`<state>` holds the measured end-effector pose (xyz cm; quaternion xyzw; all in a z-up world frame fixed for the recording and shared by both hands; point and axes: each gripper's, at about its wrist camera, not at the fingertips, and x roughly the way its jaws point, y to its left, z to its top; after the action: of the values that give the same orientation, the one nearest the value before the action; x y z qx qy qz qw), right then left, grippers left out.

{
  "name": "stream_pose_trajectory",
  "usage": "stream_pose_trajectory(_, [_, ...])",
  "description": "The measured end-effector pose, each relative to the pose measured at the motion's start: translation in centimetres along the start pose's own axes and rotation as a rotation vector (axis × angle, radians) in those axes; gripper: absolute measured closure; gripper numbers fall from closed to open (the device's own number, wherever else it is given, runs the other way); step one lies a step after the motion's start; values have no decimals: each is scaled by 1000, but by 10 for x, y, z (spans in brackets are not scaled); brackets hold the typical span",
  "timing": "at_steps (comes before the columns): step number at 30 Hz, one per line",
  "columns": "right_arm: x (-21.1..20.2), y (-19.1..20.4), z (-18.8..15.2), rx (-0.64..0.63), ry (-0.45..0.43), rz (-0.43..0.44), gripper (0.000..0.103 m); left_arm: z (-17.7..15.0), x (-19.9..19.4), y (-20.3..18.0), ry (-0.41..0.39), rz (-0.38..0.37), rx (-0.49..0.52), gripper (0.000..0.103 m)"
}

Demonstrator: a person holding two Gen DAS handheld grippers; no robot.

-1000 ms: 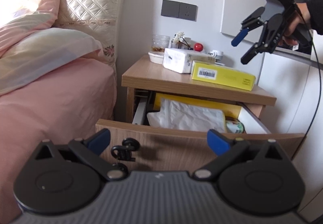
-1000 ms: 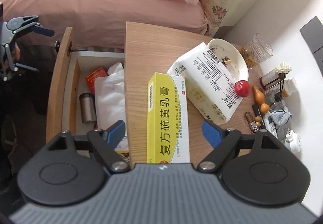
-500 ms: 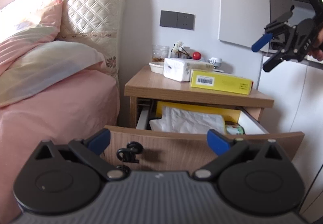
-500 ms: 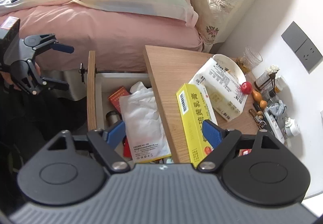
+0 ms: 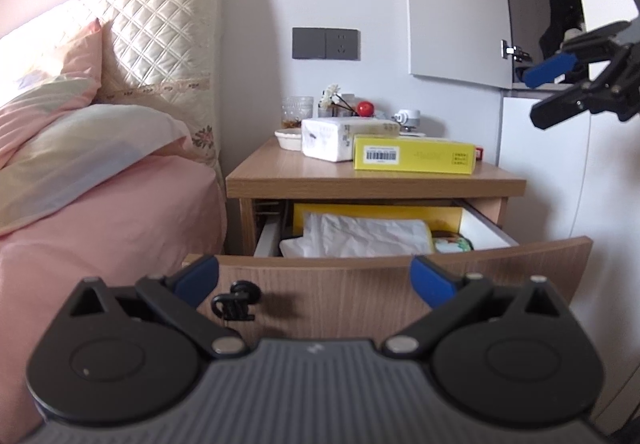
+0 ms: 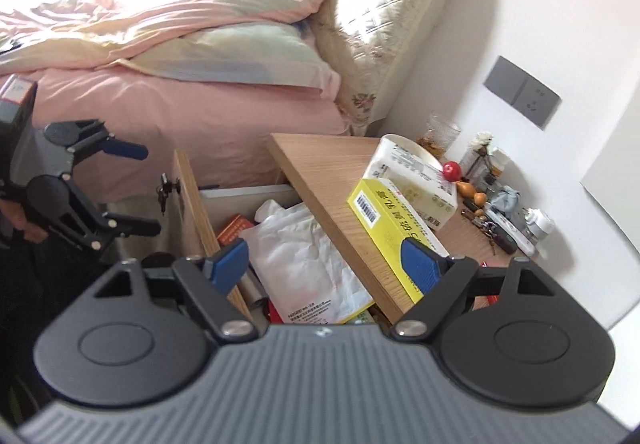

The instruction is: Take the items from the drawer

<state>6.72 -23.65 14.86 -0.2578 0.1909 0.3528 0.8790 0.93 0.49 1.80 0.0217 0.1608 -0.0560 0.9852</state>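
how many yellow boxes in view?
2. One yellow box lies on the nightstand top; another stands at the back of the open drawer. More may be buried.

A wooden nightstand (image 5: 312, 173) stands beside the bed (image 5: 100, 211). On its top, a long yellow box (image 5: 414, 159) lies at 5 o'clock, with a white tissue pack (image 5: 326, 139) touching it at 10 o'clock. A white dish (image 5: 289, 138), glass (image 5: 297, 111) and red ball (image 5: 365, 108) sit toward 12 o'clock.
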Motion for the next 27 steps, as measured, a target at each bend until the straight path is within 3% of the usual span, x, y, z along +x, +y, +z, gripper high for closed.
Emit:
stream_pose_trajectory(11, [-30, 61, -43, 220, -183, -86, 18, -4, -4, 3, -5, 33, 16, 0])
stream_pose_trajectory(17, [-38, 87, -54, 350, -256, -231, 18, -4, -2, 1, 5, 43, 23, 0])
stream_pose_trajectory(27, [-39, 101, -86, 538, -298, -379, 18, -5, -2, -10, 1, 36, 37, 0])
